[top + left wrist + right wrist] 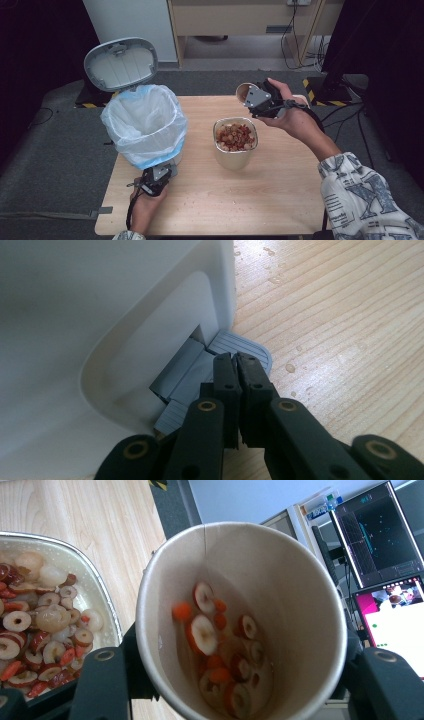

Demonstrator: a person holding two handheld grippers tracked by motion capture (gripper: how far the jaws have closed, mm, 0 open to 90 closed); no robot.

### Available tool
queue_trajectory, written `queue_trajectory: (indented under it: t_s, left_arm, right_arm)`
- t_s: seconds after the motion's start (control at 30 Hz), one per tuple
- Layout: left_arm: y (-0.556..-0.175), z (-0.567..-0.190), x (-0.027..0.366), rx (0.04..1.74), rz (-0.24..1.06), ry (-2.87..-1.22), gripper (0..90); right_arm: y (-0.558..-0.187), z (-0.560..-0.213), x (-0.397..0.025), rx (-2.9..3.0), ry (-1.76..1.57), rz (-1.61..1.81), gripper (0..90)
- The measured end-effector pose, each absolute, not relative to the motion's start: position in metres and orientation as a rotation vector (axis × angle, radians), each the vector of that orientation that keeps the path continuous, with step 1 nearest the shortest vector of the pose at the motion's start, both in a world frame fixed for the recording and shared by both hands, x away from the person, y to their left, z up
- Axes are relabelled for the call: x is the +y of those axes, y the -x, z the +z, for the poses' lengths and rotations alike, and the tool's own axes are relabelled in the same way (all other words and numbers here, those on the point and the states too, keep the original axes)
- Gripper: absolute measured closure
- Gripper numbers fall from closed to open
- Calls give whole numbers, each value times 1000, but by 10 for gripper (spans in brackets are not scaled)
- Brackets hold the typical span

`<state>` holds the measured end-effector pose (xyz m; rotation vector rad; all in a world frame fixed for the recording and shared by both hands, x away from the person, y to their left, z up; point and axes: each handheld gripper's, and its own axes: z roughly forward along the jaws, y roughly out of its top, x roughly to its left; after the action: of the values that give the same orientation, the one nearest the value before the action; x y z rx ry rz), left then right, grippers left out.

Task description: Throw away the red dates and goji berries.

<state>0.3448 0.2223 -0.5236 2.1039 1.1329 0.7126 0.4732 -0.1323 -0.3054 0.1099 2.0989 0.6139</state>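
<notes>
A white pedal bin (145, 120) lined with a pale bag stands at the table's left, its grey lid (121, 63) raised. My left gripper (157, 177) is at the bin's foot. In the left gripper view its jaws (236, 362) are shut, tips resting on the grey ribbed pedal (250, 346) under the bin's wall (75, 315). My right gripper (260, 100) is shut on a tilted paper cup (244, 91), behind a metal bowl (235, 159) of dried fruit slices. The cup (285, 575) holds some slices (205, 635), and the bowl's rim (102, 582) lies to its left.
The wooden table (260, 200) has small crumbs and droplets (290, 368) near the bin. Grey floor surrounds it, with a cabinet and cables (295, 45) behind. Monitors (380, 530) show past the cup.
</notes>
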Motion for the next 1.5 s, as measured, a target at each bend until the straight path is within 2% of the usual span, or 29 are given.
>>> queue_trajectory:
  t_s: [0.6, 1.5]
  left_arm:
    - [-345, -524, 222, 1132, 712, -2104, 870]
    - [-345, -524, 222, 1132, 712, -2104, 870]
  right_arm:
    - [-468, -305, -127, 2057, -11, 476, 372]
    - [-469, -296, -132, 2046, -37, 507, 373]
